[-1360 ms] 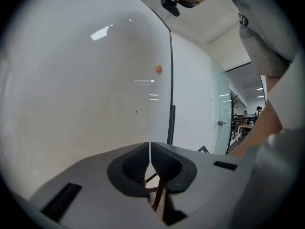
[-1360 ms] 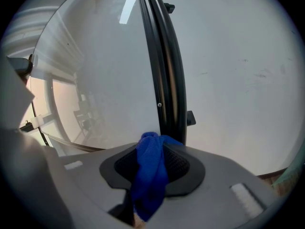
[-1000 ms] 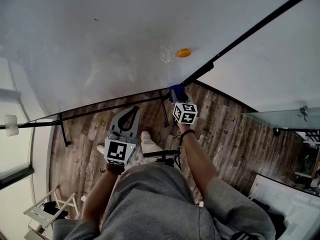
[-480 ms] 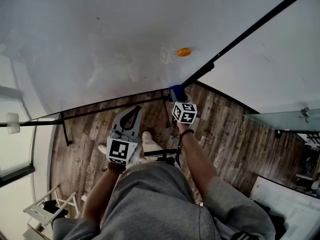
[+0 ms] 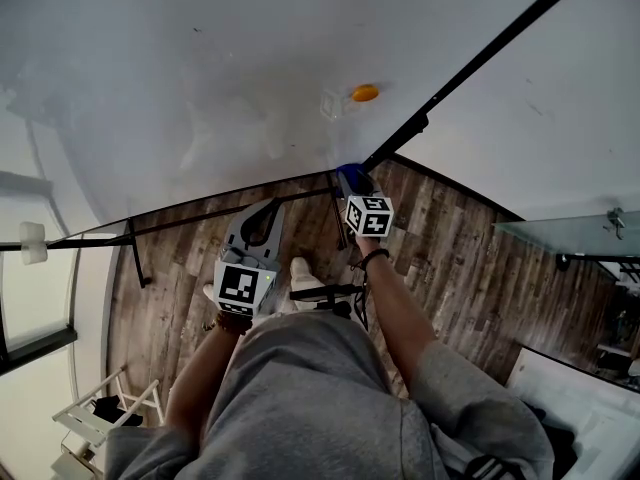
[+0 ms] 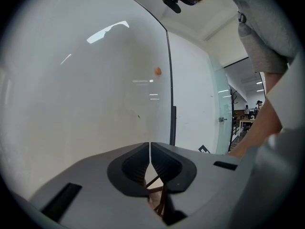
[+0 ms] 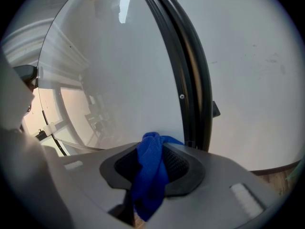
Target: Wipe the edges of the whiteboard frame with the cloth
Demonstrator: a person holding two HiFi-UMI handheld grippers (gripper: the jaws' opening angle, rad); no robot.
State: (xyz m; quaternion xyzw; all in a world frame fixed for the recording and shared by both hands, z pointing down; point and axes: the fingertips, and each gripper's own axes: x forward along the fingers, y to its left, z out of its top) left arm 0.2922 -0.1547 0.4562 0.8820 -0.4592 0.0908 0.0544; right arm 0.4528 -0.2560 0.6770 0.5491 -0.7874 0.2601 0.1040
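While the right tongs (image 7: 153,147) clamp a bunched blue cloth (image 7: 148,180), its crumpled top pokes out past their tips, just beside the black frame (image 7: 193,80) of the whiteboard (image 5: 200,78); whether it touches cannot be told. In the head view the cloth sits at the board's lower corner, where the bottom edge (image 5: 200,211) meets the side edge (image 5: 490,56). The side edge runs up and away from there, with a small black bracket (image 5: 420,125) on it. The left tongs (image 6: 150,149) have their jaws pressed together, empty, and hang below the bottom edge over the wooden floor (image 5: 460,268), apart from the cloth.
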